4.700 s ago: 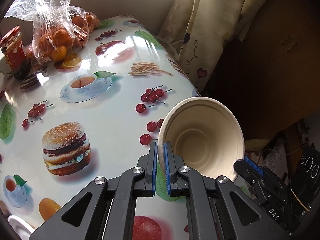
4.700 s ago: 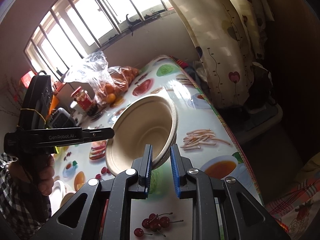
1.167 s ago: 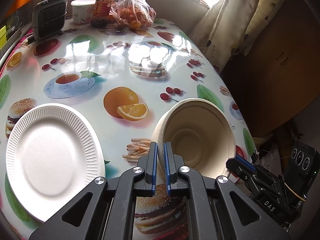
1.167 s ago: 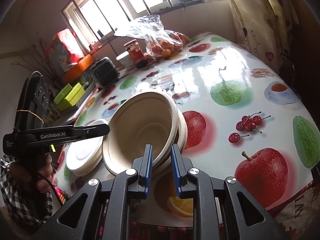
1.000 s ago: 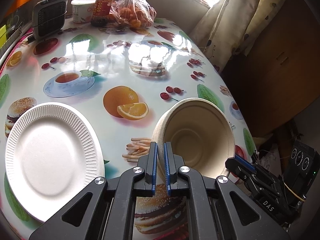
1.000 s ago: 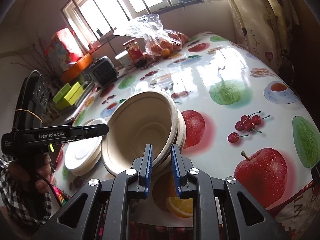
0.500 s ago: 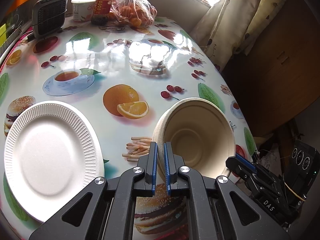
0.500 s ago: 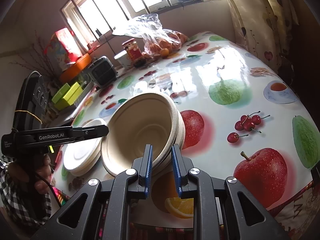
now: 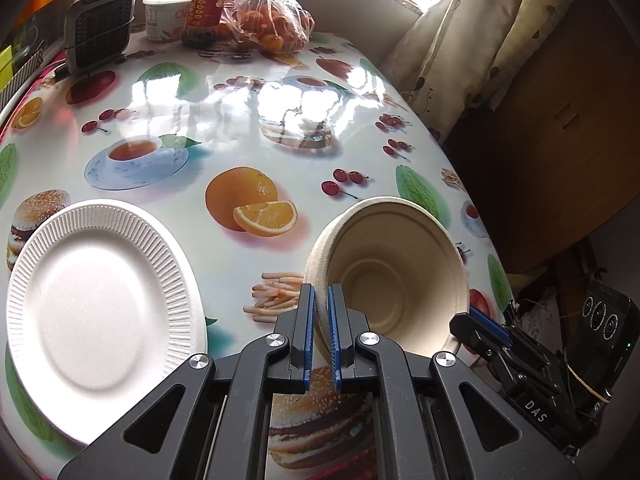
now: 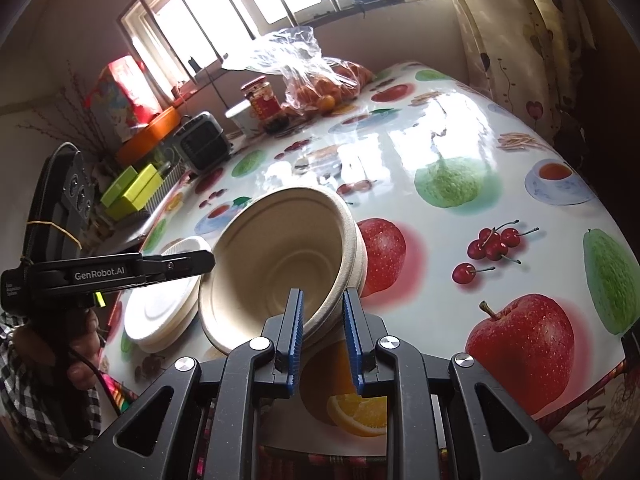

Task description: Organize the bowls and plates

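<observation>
A beige paper bowl (image 9: 400, 272) hangs tilted over the fruit-print table (image 9: 224, 120), its mouth turned toward the left wrist camera. My left gripper (image 9: 320, 292) is shut on its near rim. The right wrist view shows it nested in at least one more bowl (image 10: 280, 256), and my right gripper (image 10: 322, 296) is shut on the stacked rims. Each gripper appears in the other's view: the right gripper (image 9: 480, 322) at the bowl's lower right, the left gripper (image 10: 200, 258) at its left edge. White ribbed plates (image 9: 100, 312) lie flat to the left of the bowls, seen stacked as plates (image 10: 160, 312).
At the table's far end stand a bag of oranges (image 9: 268, 20), a red jar (image 9: 210, 0), a white tub (image 9: 166, 14) and a small black appliance (image 9: 98, 24). A curtain (image 9: 460, 40) and a wooden cabinet (image 9: 560, 120) border the right edge. A hand (image 10: 80, 344) holds the left gripper.
Since the oldest frames both grippers have carried the bowl from the far end of the table to beside the white plates. Over the last second nothing has visibly moved.
</observation>
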A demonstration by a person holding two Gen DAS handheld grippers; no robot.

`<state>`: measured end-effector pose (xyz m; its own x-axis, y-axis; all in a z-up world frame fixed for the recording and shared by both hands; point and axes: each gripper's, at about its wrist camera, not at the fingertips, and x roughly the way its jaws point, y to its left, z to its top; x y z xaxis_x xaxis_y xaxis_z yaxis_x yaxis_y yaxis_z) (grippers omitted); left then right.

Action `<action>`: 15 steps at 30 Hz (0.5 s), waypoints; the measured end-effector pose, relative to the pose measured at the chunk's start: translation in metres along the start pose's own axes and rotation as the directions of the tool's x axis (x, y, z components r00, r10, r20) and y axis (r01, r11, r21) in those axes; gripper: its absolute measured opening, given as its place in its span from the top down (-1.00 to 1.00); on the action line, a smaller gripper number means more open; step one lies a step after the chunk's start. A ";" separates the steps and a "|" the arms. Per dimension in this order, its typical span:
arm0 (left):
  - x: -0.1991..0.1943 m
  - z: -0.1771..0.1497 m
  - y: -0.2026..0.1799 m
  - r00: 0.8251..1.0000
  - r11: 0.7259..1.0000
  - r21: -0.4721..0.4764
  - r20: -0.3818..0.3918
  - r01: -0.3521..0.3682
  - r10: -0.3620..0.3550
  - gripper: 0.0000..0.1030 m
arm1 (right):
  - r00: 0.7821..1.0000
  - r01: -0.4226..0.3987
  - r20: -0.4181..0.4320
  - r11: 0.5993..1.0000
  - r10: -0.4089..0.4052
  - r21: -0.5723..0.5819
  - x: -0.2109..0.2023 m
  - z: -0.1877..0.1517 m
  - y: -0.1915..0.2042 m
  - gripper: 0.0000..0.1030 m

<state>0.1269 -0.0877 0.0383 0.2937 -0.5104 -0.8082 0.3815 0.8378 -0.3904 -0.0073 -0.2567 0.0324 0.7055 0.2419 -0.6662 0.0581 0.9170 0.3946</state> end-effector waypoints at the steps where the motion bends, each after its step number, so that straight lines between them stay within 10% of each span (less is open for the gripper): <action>1: 0.000 0.000 0.000 1.000 1.000 -0.002 -0.001 0.001 -0.001 0.87 | 1.000 0.000 -0.001 1.000 0.000 0.000 0.000 0.000 0.000 0.61; 15: -0.002 -0.001 0.001 1.000 1.000 0.000 0.007 0.008 -0.008 0.86 | 1.000 0.000 0.005 1.000 0.000 0.003 0.000 0.000 -0.001 0.41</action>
<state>0.1265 -0.0856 0.0387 0.2965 -0.5179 -0.8024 0.3836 0.8340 -0.3966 -0.0071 -0.2573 0.0322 0.7090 0.2405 -0.6630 0.0600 0.9161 0.3965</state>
